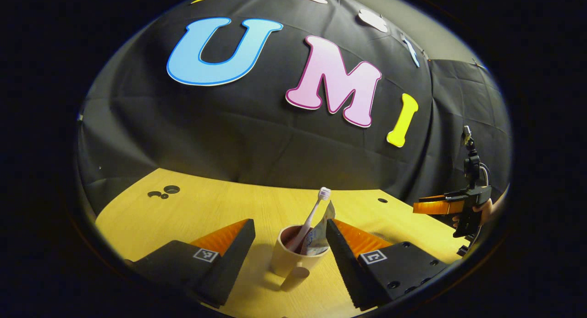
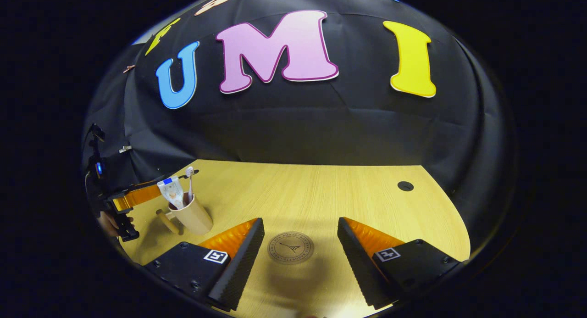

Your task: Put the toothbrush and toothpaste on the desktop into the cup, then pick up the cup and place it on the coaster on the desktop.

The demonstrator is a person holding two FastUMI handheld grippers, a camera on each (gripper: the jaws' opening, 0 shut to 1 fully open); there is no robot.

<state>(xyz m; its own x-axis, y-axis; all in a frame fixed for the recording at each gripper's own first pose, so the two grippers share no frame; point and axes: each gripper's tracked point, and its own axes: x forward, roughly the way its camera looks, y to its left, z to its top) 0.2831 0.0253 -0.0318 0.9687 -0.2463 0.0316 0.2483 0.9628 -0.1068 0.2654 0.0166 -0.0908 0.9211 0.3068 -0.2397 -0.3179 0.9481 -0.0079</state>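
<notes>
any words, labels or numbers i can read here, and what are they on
None can be read.
coaster: a ring of lettering around a small emblem, too small to read.
toothpaste in the cup: printed label, too blurred to read.
Hand-held gripper fingers: square coded markers, no words.

A light wooden desktop (image 2: 321, 194) is seen. A cup (image 2: 195, 217) stands at its nine o'clock side, a round coaster (image 2: 290, 247) lies at six o'clock, and what may be a cable hole (image 2: 405, 186) sits at two o'clock.
</notes>
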